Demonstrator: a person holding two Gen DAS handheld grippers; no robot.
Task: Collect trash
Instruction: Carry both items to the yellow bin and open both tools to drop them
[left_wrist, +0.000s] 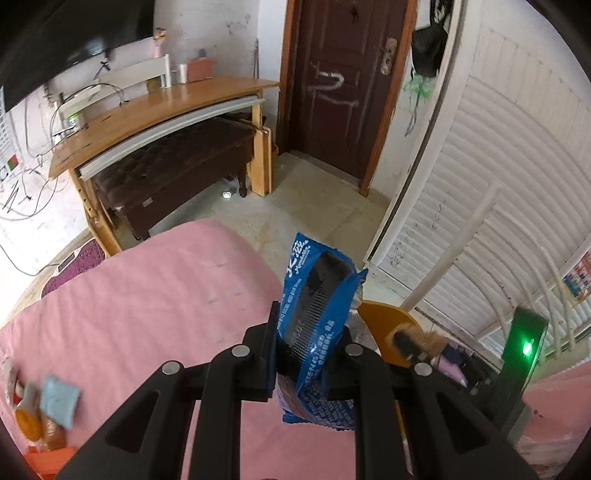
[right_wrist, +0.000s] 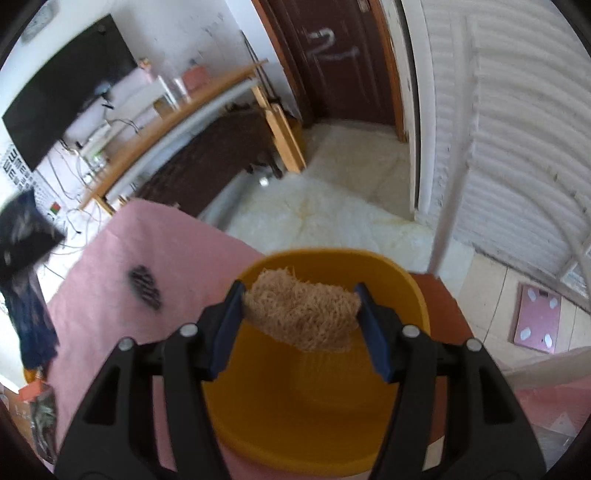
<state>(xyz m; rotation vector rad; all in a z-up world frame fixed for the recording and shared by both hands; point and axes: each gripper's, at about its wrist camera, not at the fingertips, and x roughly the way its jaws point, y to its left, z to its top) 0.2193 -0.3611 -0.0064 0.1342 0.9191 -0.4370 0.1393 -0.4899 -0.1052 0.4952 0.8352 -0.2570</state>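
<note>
Nearest in the left wrist view, the left tool (left_wrist: 308, 345) is clamped tight on one blue crinkled plastic wrapper with white print (left_wrist: 317, 317), which stands up between its black fingers above the pink bedsheet (left_wrist: 147, 302); what the wrapper contains cannot be told. In the right wrist view, the right tool (right_wrist: 301, 325) holds one tan block of dried noodles (right_wrist: 303, 312) between its two blue pads, the jaws set wide with both pads against the block's ends. Directly beneath the block sits one round orange plastic bowl (right_wrist: 317, 406), resting on the same pink bed; apart from the hanging block its inside shows nothing, and its near rim is hidden by the tool. From the left view only a slice of that bowl is visible, beside a green indicator light (left_wrist: 528, 349) on the other tool. At the left edge of the bed lie a few blurred small items (left_wrist: 44, 410), one pale blue packet and something orange, too smeared to name. A dark smudge-like object (right_wrist: 144, 288) lies on the sheet, unclear. Beyond the bed is pale tiled floor (left_wrist: 295, 206), then one wooden bench (left_wrist: 159, 110) carrying cables and small containers, with a dark brown tufted ottoman (left_wrist: 177, 166) tucked beneath. Farthest stand one dark red door (left_wrist: 343, 88), one black wall-mounted screen (right_wrist: 66, 107) and white louvred panels (left_wrist: 509, 147).
</note>
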